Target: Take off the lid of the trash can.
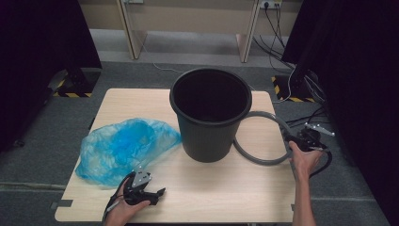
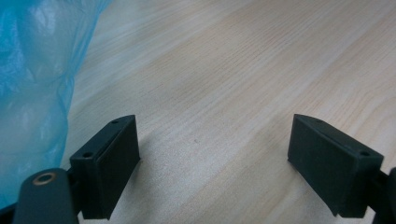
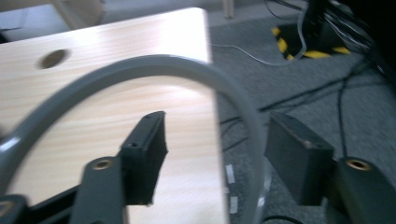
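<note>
lying between the parted jaws of the right hand-held gripper, grey bucket handle, unpinched

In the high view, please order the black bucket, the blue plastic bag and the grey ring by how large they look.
1. blue plastic bag and black bucket: similar, too close to rank.
2. grey ring, partly hidden behind the bucket.

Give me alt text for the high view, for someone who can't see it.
A black bucket stands on a wooden table, with a grey ring lying around its right side. A crumpled blue plastic bag lies left of it, and a person's hands hold a gripper at each near corner.
</note>
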The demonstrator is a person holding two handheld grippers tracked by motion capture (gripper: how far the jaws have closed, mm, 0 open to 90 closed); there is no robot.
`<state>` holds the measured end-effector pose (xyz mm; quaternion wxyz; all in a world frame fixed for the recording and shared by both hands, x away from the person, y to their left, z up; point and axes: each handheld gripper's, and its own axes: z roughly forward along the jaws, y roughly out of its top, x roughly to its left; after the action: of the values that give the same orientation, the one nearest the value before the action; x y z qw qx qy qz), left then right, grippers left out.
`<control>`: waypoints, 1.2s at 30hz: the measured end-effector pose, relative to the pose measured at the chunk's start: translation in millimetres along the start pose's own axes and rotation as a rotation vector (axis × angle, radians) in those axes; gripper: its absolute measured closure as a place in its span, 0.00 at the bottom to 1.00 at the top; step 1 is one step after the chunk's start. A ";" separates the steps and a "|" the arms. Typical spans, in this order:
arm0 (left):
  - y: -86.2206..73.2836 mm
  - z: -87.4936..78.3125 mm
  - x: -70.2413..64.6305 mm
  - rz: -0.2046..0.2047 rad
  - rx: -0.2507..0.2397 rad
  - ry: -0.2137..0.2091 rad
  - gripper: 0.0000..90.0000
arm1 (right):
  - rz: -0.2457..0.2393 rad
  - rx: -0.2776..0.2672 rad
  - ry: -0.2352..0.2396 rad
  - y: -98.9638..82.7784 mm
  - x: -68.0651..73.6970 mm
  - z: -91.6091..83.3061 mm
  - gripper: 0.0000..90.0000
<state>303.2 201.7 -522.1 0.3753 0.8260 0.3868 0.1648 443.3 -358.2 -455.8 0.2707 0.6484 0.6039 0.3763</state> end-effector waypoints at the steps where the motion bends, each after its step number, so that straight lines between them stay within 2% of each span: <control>1: 0.0 0.0 0.0 0.000 0.000 0.000 0.17 | -0.022 0.006 0.021 -3.7 5.2 -5.6 0.36; 5: 0.0 0.0 0.0 0.000 0.000 0.000 0.17 | -0.065 -0.018 0.068 -23.3 24.3 -28.7 0.27; 10: 0.1 0.0 0.0 0.000 0.000 0.000 0.17 | -0.112 0.010 0.128 -48.9 40.9 -44.9 0.25; 14: 0.1 0.1 0.1 -0.001 0.000 0.000 0.17 | -0.154 0.038 0.142 -62.7 51.6 -52.3 0.23; 16: 0.1 0.1 0.1 -0.001 0.000 0.000 0.17 | -0.177 0.049 0.151 -69.4 56.9 -54.6 0.23; 19: 0.1 0.1 0.1 -0.001 0.001 0.000 0.17 | -0.177 0.065 0.167 -78.4 62.2 -55.6 0.22; 26: 0.1 0.1 0.2 0.000 0.000 -0.001 0.17 | -0.217 0.087 0.179 -93.5 75.0 -61.8 0.21; 29: 0.1 0.1 0.2 0.000 0.000 -0.001 0.17 | -0.220 0.127 0.187 -102.0 80.7 -62.9 0.19; 32: 0.1 0.1 0.1 0.000 0.001 -0.001 0.17 | -0.252 0.152 0.190 -110.7 84.5 -61.9 0.18; 36: 0.1 0.1 0.1 0.000 0.001 0.000 0.17 | -0.263 0.185 0.195 -120.8 88.7 -61.9 0.18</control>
<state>303.5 201.7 -522.1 0.3752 0.8262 0.3868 0.1645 321.8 -262.2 -503.6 0.1969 0.5465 0.7388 0.3417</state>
